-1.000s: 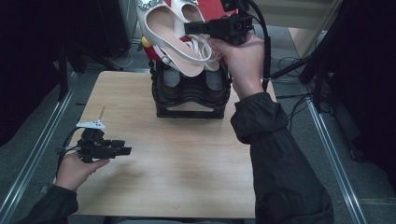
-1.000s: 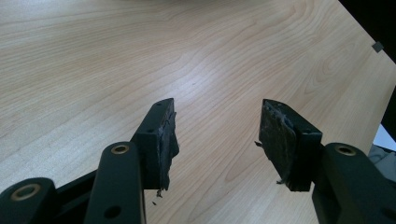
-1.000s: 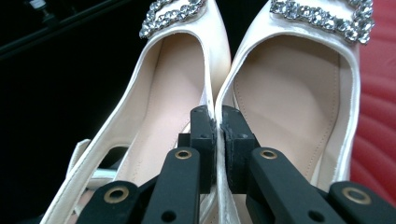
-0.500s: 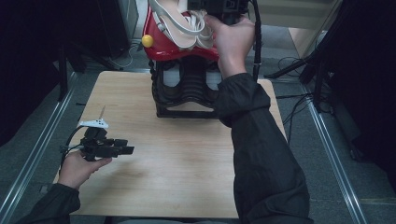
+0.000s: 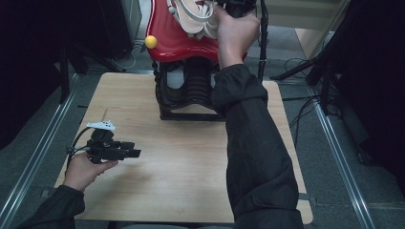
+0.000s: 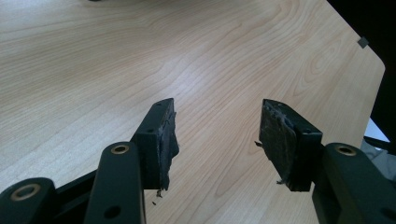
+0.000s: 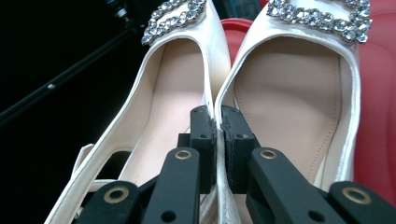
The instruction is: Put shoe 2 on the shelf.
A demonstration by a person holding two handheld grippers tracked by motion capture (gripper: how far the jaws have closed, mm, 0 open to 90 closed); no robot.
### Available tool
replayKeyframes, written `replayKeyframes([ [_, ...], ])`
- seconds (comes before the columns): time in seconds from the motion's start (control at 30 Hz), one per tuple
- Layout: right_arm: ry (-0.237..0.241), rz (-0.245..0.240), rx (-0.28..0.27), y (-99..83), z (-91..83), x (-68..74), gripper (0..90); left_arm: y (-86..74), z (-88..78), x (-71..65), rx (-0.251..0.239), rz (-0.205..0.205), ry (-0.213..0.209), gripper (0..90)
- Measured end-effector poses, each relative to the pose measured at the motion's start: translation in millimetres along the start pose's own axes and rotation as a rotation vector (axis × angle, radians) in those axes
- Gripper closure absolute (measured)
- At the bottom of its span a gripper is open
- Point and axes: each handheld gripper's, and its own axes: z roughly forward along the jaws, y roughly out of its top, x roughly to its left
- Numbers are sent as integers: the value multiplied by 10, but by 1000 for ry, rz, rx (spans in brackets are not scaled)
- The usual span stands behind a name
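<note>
Right tool [image 7: 217,140] clamped on adjoining inner walls of two white shoes [image 7: 299,88], red tub [image 5: 172,38] beyond, left tool [image 6: 217,140] gaping over bench [image 6: 93,70]

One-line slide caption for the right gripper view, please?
Right tongs shut on the touching inner sides of two cream shoes with rhinestone buckles, above a red surface.

Tabletop [image 5: 191,157] evenly lit, surroundings v. dark; frames sharp, no glare.
</note>
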Motion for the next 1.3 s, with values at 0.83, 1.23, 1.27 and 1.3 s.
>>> replayKeyframes([
  [0.83,-157,27,-24,-77,300,-90,861,16,-44,23,-21,1,-12,461],
  [1.23,-149,25,-9,-149,348,-102,858,17,-29,15,-18,4,-10,460],
  [1.27,-150,25,-9,-155,346,-101,858,18,-28,15,-17,5,-7,460],
  [1.3,-152,22,-8,-161,345,-102,858,19,-27,16,-16,6,-9,460],
])
